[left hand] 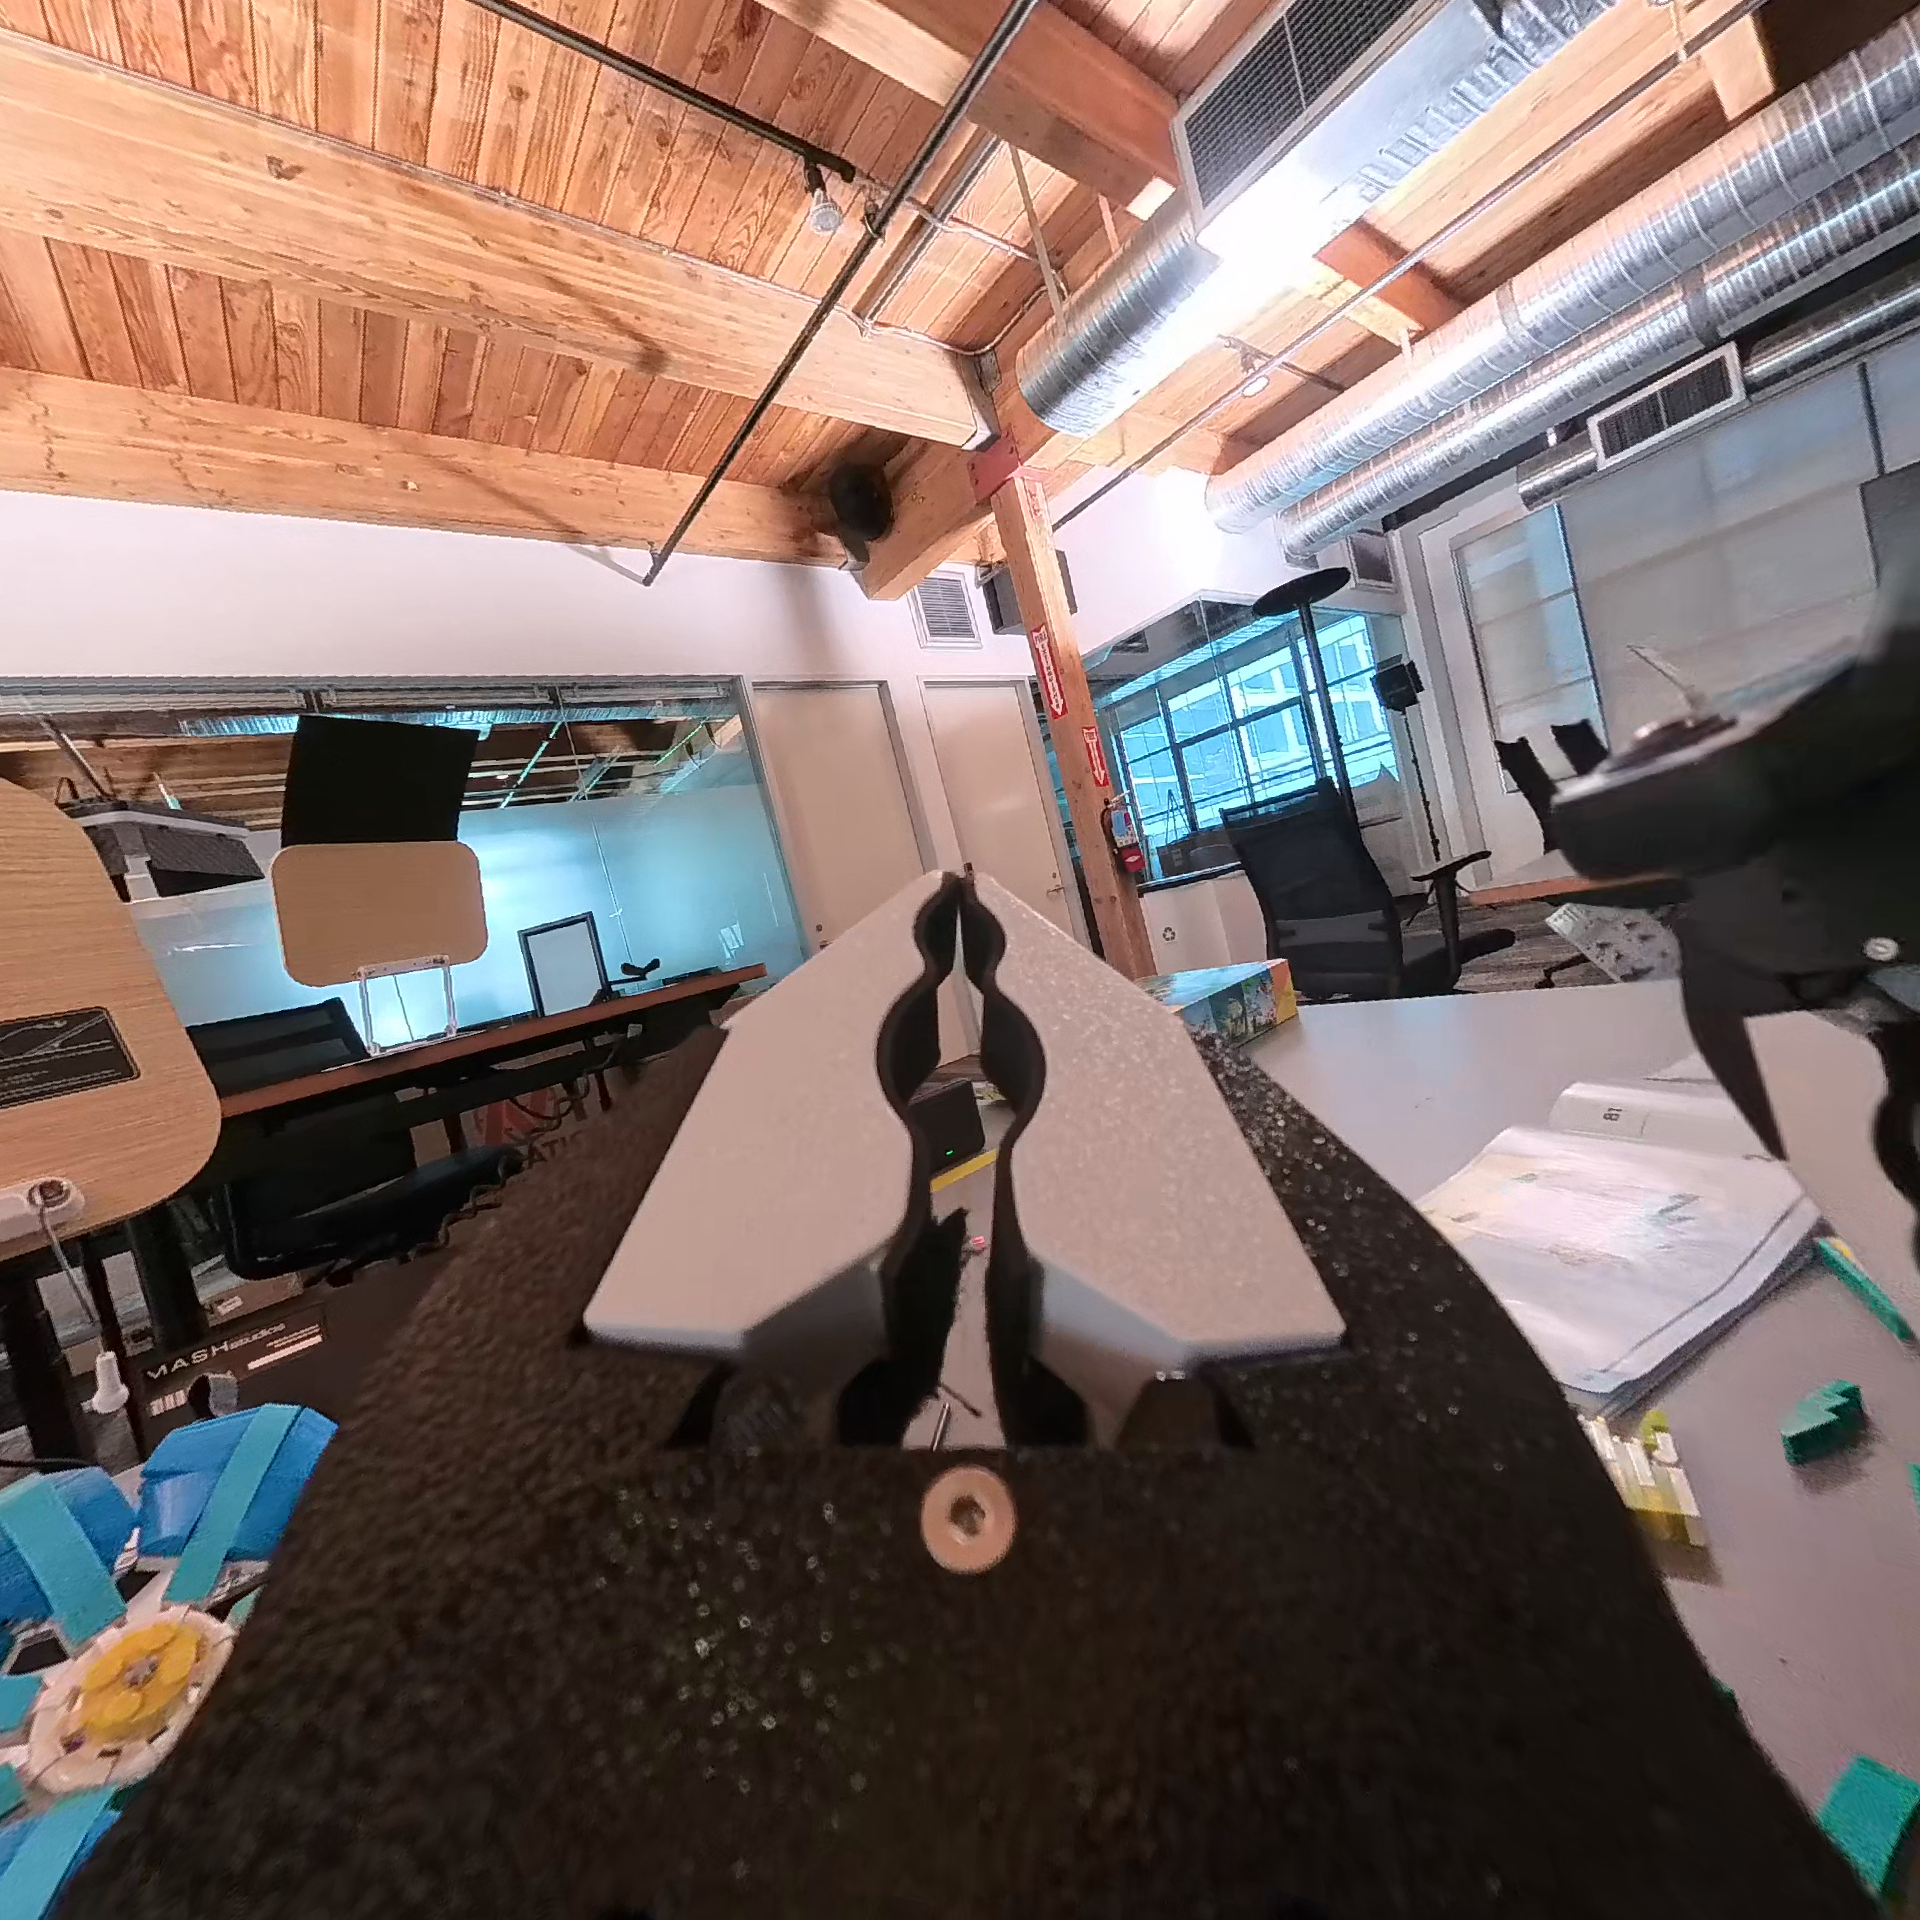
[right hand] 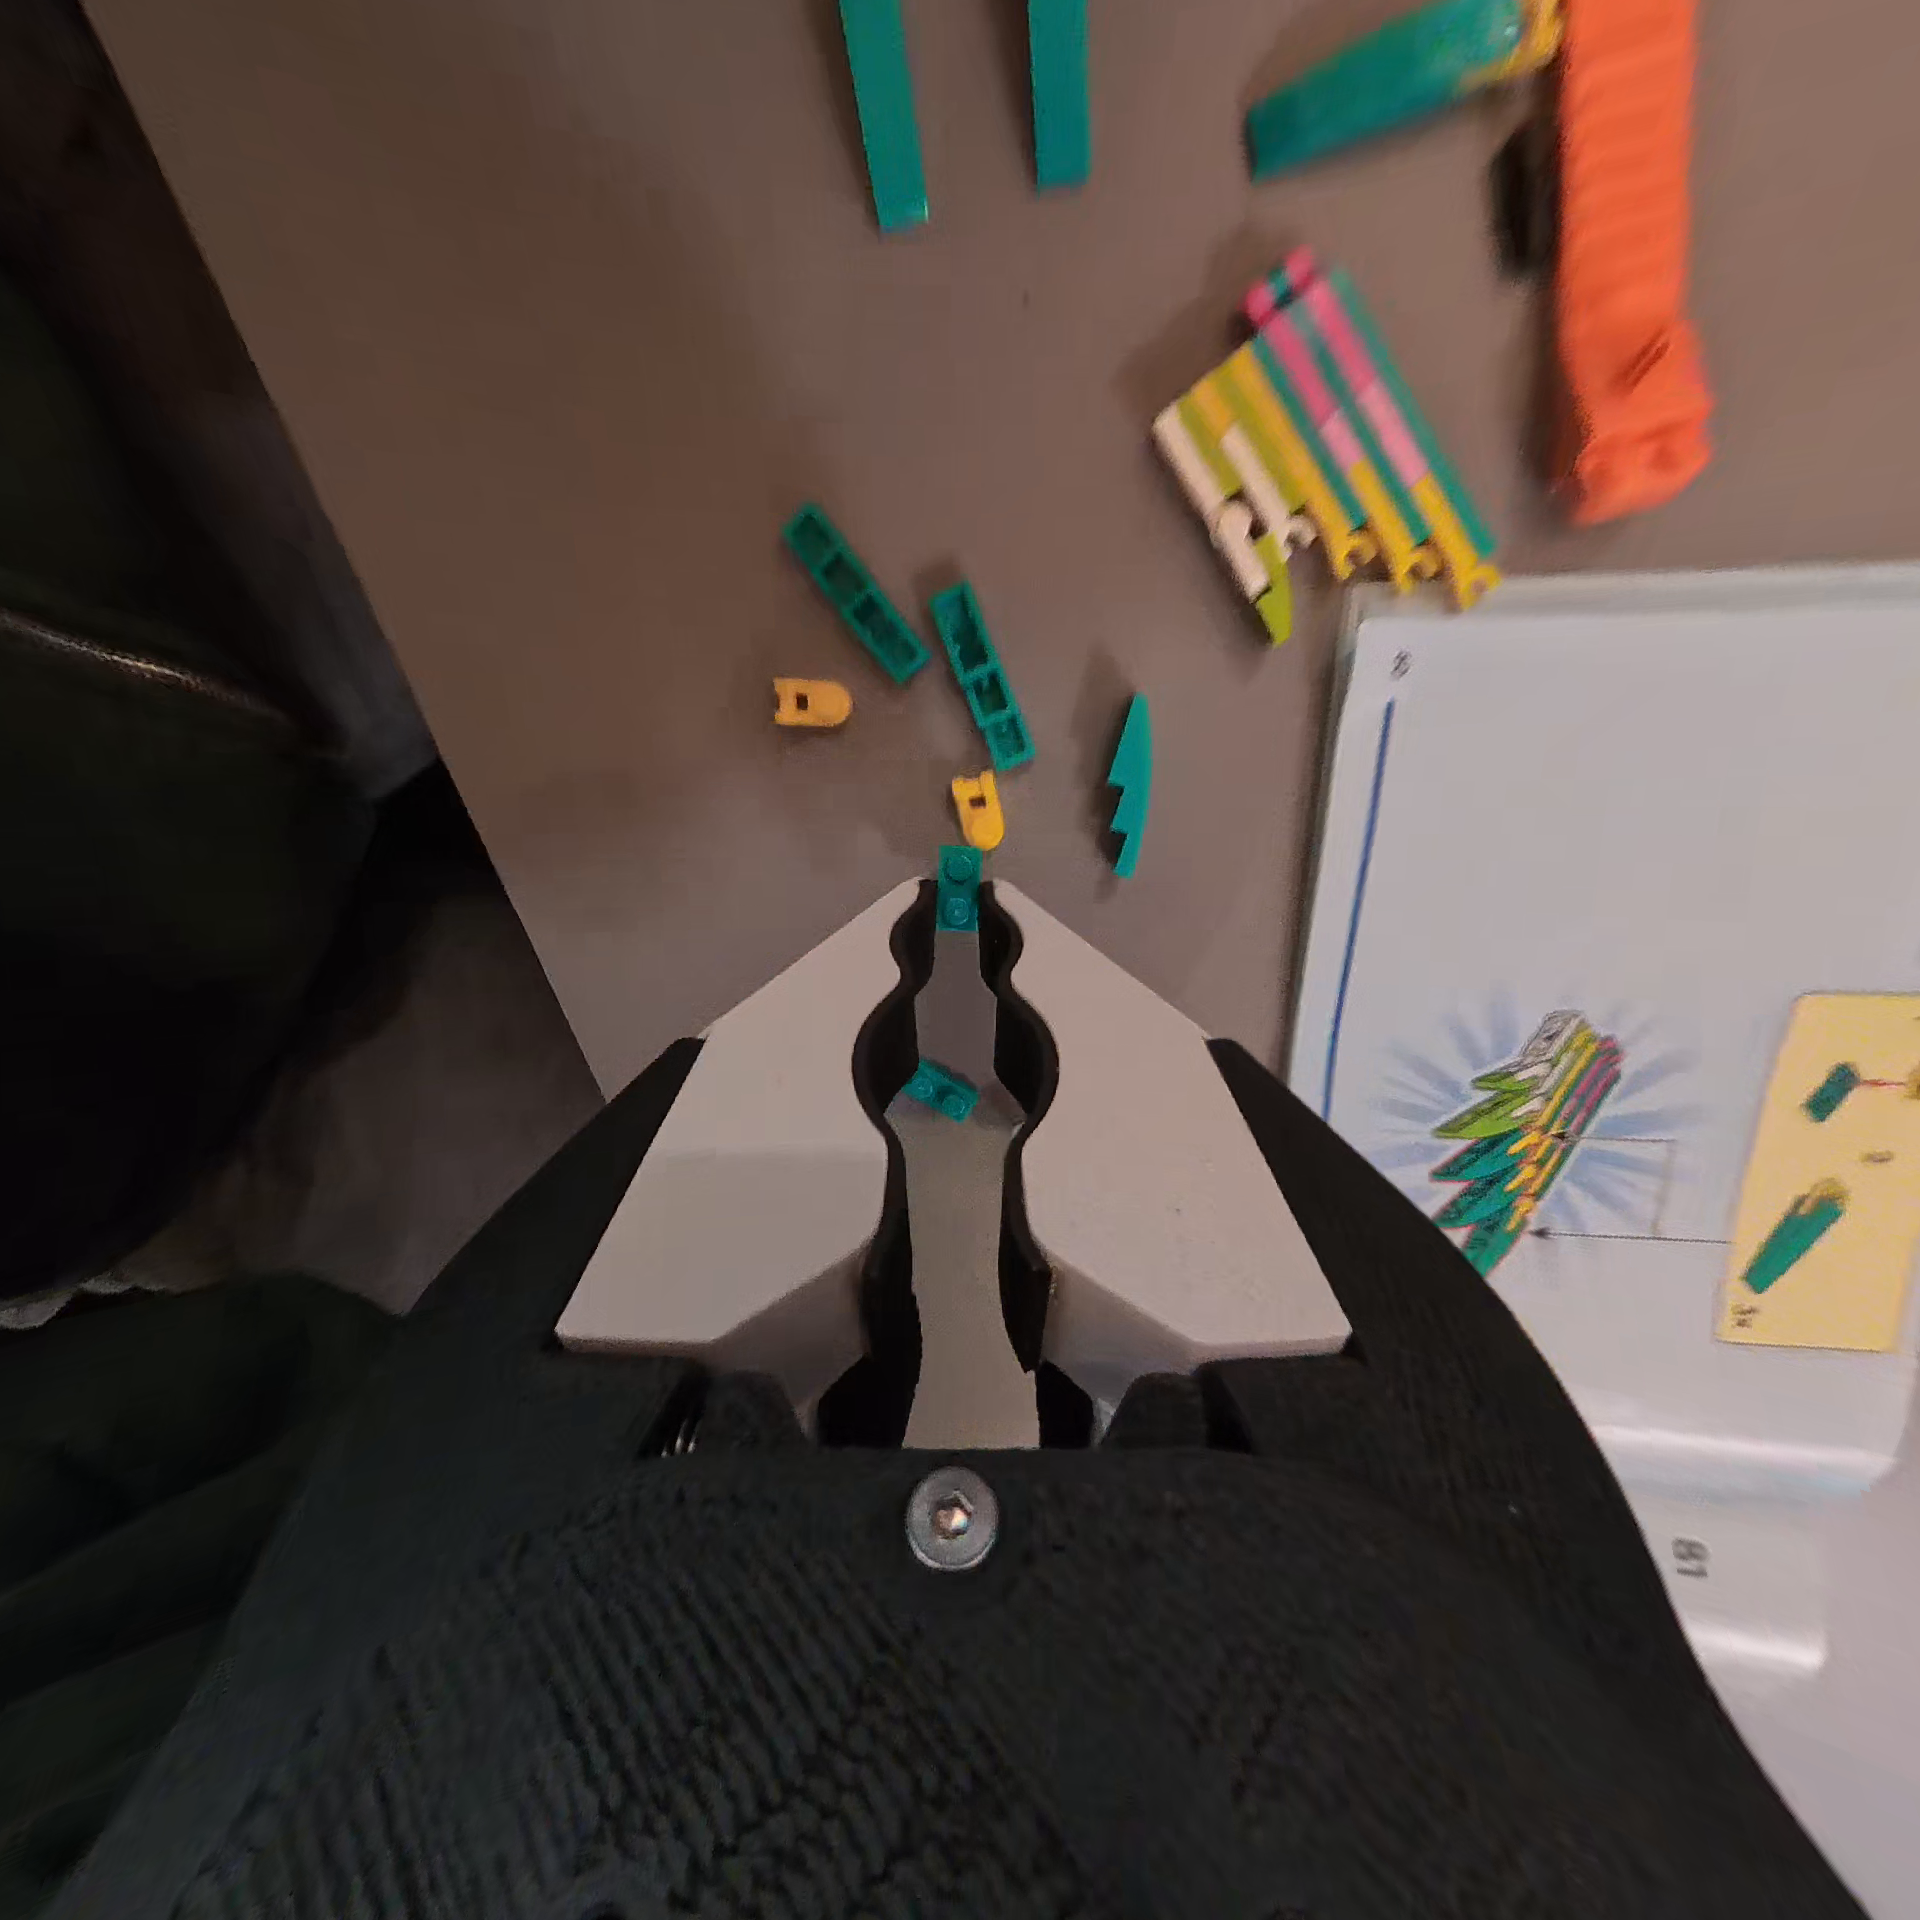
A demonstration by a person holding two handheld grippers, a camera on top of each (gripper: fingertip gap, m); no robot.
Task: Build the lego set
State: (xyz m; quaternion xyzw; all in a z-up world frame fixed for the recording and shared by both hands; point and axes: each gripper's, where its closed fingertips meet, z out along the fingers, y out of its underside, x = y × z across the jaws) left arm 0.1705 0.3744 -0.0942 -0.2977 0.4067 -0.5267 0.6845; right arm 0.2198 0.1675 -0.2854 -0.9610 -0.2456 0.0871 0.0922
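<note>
In the right wrist view my right gripper is shut on a small teal two-stud plate that sticks out past its tips, just above the grey table. A second teal plate lies on the table below the fingers. Two small yellow pieces and two upturned teal curved bricks lie just ahead. A striped white, lime, yellow, pink and teal assembly lies further right. My left gripper is shut and empty, raised and pointing into the room. The right gripper shows at its right.
An open instruction booklet lies at the right. An orange brick separator and long teal slopes lie at the far side. A jagged teal piece lies beside the booklet. A blue model with a yellow centre sits at the left view's bottom left. The grippers' ends are close to 30 cm from one another. From the right gripper's tips to the orange brick separator is close to 12 cm.
</note>
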